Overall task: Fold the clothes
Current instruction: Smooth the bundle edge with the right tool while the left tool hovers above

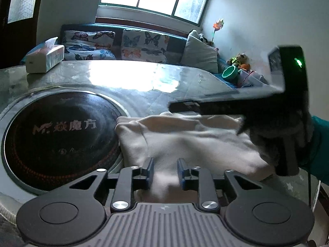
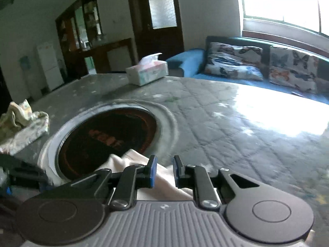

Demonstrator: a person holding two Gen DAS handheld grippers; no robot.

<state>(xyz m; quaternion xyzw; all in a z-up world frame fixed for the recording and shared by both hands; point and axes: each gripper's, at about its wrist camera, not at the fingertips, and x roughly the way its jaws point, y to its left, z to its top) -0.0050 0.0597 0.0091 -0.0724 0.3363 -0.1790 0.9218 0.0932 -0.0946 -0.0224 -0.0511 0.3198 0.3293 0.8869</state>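
The cream cotton garment (image 1: 185,144) is lying against the round black cooktop (image 1: 59,133), partly over its rim. The left gripper (image 1: 165,173) is hovering spread above the cloth; the right gripper (image 2: 164,169), slightly parted, is straddling it. Beyond the cooktop, a white tissue box (image 2: 147,72) is sitting amid open quilted grey tabletop (image 2: 226,127).

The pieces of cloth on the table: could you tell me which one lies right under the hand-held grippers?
The plain cream garment, overlapping the dark round hob. The other, a patterned crumpled cloth, sits off at the table's left.
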